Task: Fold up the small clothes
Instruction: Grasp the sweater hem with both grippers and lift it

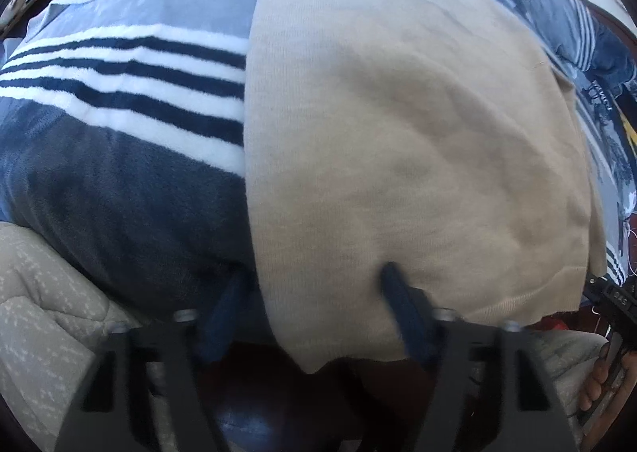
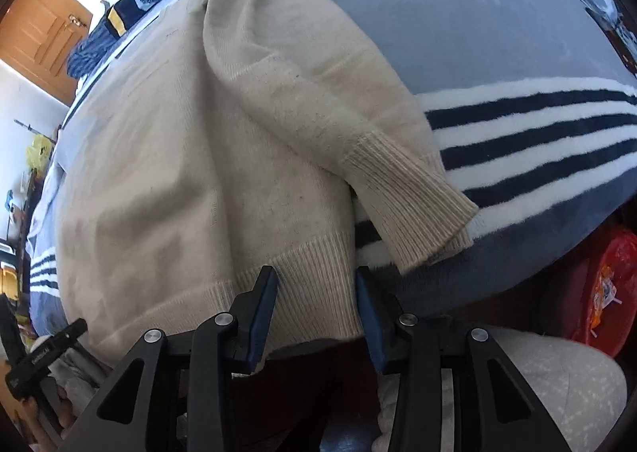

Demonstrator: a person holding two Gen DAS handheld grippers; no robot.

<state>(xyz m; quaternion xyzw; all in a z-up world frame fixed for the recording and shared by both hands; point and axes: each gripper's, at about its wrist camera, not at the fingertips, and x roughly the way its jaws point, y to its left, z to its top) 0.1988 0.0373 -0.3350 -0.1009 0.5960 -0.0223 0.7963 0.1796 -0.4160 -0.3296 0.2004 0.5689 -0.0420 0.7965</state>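
Note:
A beige knit sweater [image 1: 398, 133] lies flat on a striped blanket [image 1: 119, 102] over a bed. My left gripper [image 1: 314, 285] points down at the sweater's near left corner. One fingertip [image 1: 392, 281] digs into the knit, the other sits at the cloth's side edge, and the corner is pinched between them. In the right wrist view the sweater [image 2: 179, 153] has one sleeve [image 2: 318, 102] folded across its body, with the cuff hanging over the stripes. My right gripper [image 2: 316, 285] is shut on the ribbed hem [image 2: 314, 273] at the near right corner.
The blanket [image 2: 517, 133] stretches wide on both sides of the sweater. A light quilted cover [image 1: 47, 312] hangs below the bed's near edge. A red bag [image 2: 609, 281] sits low at the right. A wooden door [image 2: 43, 38] stands far left.

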